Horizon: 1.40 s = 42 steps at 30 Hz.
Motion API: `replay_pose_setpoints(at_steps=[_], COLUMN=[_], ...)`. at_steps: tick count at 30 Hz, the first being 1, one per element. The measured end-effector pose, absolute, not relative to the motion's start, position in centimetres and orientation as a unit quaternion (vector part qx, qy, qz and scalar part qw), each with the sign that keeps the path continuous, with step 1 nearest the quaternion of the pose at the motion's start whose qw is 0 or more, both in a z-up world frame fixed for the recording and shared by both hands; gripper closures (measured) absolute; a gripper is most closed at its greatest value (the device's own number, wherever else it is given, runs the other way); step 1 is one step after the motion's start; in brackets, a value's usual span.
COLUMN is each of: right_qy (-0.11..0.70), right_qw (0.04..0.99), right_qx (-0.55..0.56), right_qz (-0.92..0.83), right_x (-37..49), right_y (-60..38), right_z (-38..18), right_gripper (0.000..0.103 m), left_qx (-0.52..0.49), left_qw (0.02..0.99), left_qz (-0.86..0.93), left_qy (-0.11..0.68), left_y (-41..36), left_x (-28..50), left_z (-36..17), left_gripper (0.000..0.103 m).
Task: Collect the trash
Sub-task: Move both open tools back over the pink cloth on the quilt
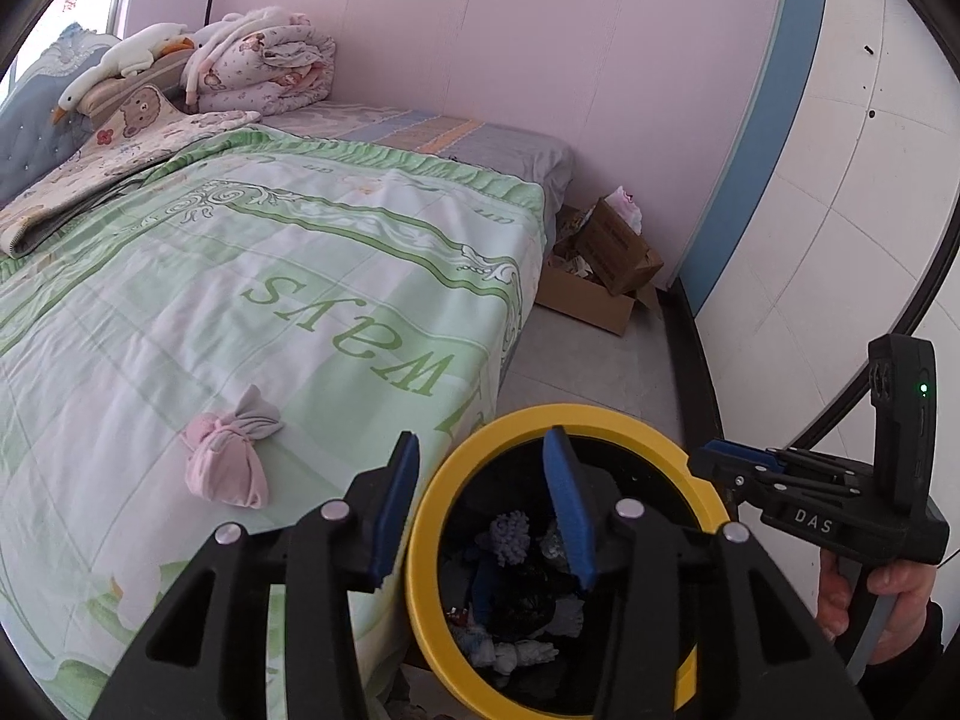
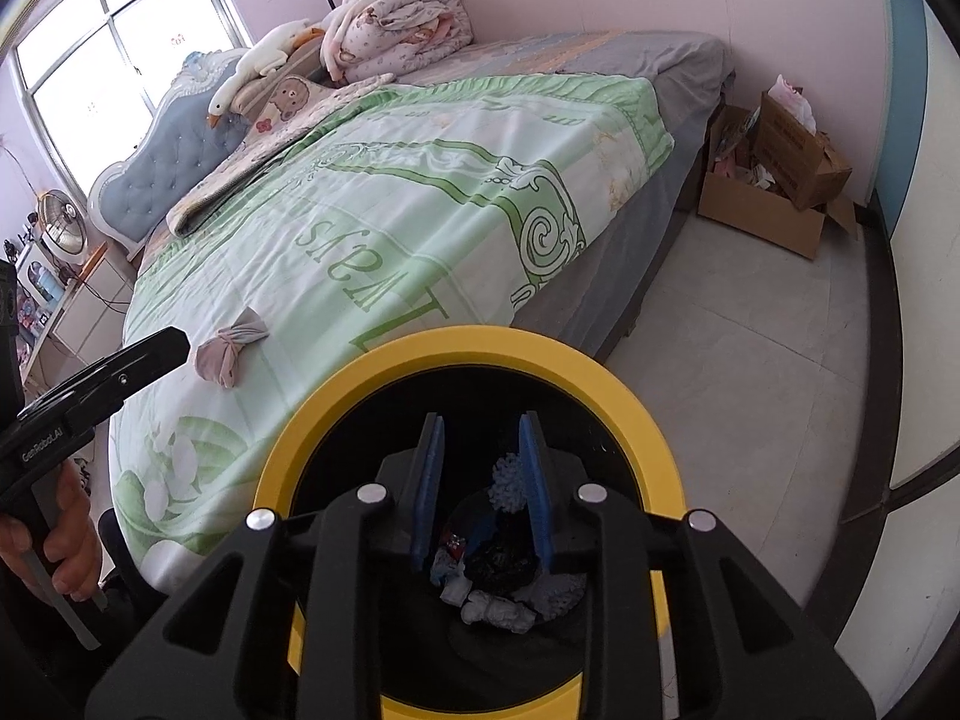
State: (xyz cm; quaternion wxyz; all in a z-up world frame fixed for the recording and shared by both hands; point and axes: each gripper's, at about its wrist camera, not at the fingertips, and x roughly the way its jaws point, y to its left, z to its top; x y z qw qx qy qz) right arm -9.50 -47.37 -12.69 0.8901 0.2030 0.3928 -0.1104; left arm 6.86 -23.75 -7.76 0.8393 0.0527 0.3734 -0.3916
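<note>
Left gripper [image 1: 480, 498]: spread wide, empty | Right gripper [image 2: 483, 492]: parted, empty, held over bin [image 2: 360, 384] at lower centre for dropping | Bundle [image 1: 228, 459]: left on bed [image 1: 336, 276], centre-left, uncollected.

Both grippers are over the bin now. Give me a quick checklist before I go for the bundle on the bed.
1. Left gripper open and empty: ok.
2. Right gripper open and empty: ok.
3. Knotted pink-and-grey cloth bundle lies free on the green-and-white quilt: ok.
4. Yellow-rimmed black trash bin beside the bed, trash inside, still has room: ok.
5. Other trash on the bed: cannot tell.
</note>
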Motion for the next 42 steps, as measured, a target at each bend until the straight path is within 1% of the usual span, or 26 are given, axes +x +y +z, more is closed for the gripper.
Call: replay_pose_setpoints(at_steps=[7, 15, 28, 34, 35, 37, 38, 39, 40, 41, 42], right_qy=[0.386, 0.382, 0.385, 0.385, 0.383, 0.376, 0.372, 0.365, 0.357, 0.345, 0.336], right_qw=[0.9, 0.909, 0.915, 0.915, 0.915, 0.918, 0.92, 0.924, 0.928, 0.934, 0.937], right_qx=[0.183, 0.163, 0.105, 0.09, 0.088, 0.085, 0.083, 0.08, 0.075, 0.07, 0.07], right_qz=[-0.091, -0.043, 0.053, 0.084, 0.089, 0.092, 0.092, 0.085, 0.075, 0.065, 0.062], right_x=[-7.6, -2.8, 7.5, 10.6, 11.0, 11.6, 11.8, 11.9, 11.8, 11.8, 11.8], right_y=[-45.7, -42.0, -31.8, -27.1, -26.4, -25.0, -24.5, -24.0, -23.6, -23.2, -22.9], right_z=[-11.2, -9.9, -8.4, -8.5, -8.5, -8.2, -8.1, -7.8, -7.6, -7.3, -7.0], right_gripper=[0.078, 0.078, 0.076, 0.075, 0.074, 0.072, 0.069, 0.059, 0.054, 0.044, 0.036], left_qx=[0.038, 0.019, -0.003, -0.019, -0.02, -0.021, -0.022, -0.023, -0.024, -0.025, -0.03], left_qw=[0.855, 0.881, 0.919, 0.932, 0.934, 0.941, 0.943, 0.946, 0.949, 0.951, 0.954], left_qz=[-0.368, -0.315, -0.193, -0.138, -0.131, -0.114, -0.108, -0.102, -0.096, -0.091, -0.087], left_qy=[0.363, 0.353, 0.343, 0.334, 0.331, 0.318, 0.313, 0.306, 0.3, 0.294, 0.284], left_y=[-20.9, -16.0, -5.6, -0.7, 0.0, 1.3, 1.6, 2.1, 2.6, 3.0, 3.4], left_x=[8.1, 10.5, 14.1, 14.8, 14.7, 14.6, 14.6, 14.4, 14.3, 14.1, 13.8], left_z=[-6.7, -6.0, -5.8, -6.1, -6.1, -5.9, -5.7, -5.5, -5.3, -5.1, -4.8], left_gripper=[0.062, 0.062, 0.062, 0.061, 0.061, 0.056, 0.055, 0.053, 0.049, 0.047, 0.04])
